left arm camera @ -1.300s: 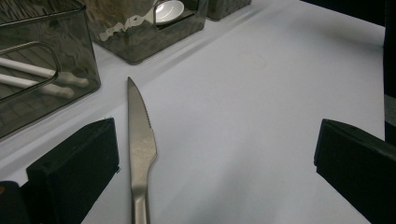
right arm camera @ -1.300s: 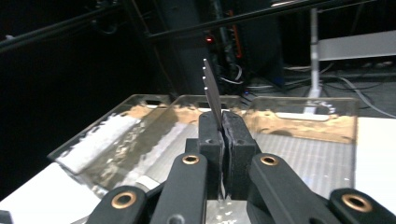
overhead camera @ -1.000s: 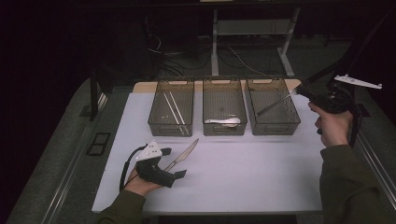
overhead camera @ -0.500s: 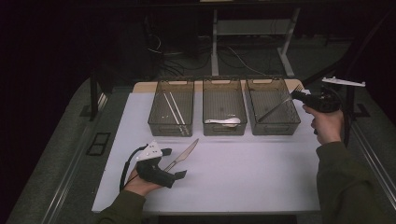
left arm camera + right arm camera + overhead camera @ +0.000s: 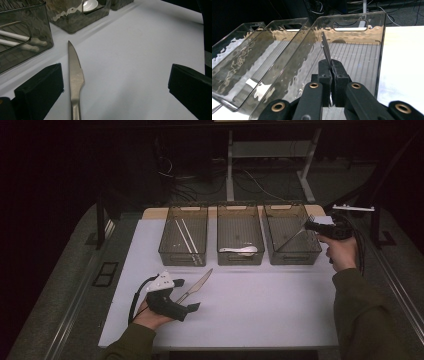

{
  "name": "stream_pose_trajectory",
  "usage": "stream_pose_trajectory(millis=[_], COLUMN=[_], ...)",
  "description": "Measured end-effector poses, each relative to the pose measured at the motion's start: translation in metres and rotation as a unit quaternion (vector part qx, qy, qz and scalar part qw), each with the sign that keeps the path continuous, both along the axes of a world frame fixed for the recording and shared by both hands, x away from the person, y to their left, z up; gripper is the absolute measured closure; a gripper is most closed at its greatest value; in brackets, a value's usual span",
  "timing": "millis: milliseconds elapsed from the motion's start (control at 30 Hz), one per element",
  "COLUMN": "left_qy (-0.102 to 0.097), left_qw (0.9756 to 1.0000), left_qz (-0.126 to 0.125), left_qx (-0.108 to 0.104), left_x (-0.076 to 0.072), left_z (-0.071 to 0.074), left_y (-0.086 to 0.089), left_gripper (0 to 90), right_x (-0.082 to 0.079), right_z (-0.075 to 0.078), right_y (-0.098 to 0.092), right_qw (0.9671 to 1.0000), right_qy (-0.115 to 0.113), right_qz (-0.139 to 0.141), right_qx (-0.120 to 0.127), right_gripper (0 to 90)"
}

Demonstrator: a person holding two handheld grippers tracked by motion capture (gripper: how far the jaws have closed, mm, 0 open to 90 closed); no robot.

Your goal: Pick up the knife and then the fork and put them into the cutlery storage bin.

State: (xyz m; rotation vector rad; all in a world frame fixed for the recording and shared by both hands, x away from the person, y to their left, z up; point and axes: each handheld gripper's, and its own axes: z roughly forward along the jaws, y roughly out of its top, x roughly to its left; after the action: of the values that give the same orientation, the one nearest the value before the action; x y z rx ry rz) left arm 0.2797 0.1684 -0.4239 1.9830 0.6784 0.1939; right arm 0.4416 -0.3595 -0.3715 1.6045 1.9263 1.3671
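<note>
White desk [image 5: 260,305] carries three bins; right claw [image 5: 329,65] (clenched) grips a fork [image 5: 326,47] over the right bin [image 5: 372,30]; left claw [image 5: 112,82], released, straddles a knife [image 5: 75,77].

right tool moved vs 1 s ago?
Yes. The right tool, shut on a thin metal utensil, has sunk toward the right bin; its grey plate sits lower against the bin's rim.

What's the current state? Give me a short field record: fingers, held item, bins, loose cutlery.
right gripper: fingers shut on fork, over right bin
left gripper: fingers open, resting on table astride knife, not gripping
middle bin: white spoon
left bin: white chopsticks
</note>
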Motion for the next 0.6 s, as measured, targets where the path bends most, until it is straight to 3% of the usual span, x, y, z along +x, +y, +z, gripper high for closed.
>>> stream_pose_trajectory(millis=[300,400,467,600], left_qy=[-0.002,-0.002,-0.001,-0.004], left_qw=[1.0000,1.0000,1.0000,0.9999], left_qz=[-0.004,-0.005,-0.007,-0.011], left_qx=[0.004,0.004,0.004,0.001], left_x=[0.001,0.001,0.001,0.001], left_z=[0.000,0.000,0.000,0.001], left_y=[-0.003,-0.004,-0.004,-0.004], left_gripper=[0.0,0.0,0.0,0.0], right_x=[0.024,0.031,0.036,0.041], right_z=[-0.006,-0.007,-0.010,-0.015], right_y=[0.014,0.020,0.023,0.027], right_qw=[0.9990,0.9970,0.9950,0.9928], right_qy=[0.015,0.026,0.031,0.043], right_qz=[-0.013,-0.020,-0.016,-0.019], right_qx=[-0.041,-0.071,-0.094,-0.111], right_gripper=[83.3,80.0,74.5,61.7])
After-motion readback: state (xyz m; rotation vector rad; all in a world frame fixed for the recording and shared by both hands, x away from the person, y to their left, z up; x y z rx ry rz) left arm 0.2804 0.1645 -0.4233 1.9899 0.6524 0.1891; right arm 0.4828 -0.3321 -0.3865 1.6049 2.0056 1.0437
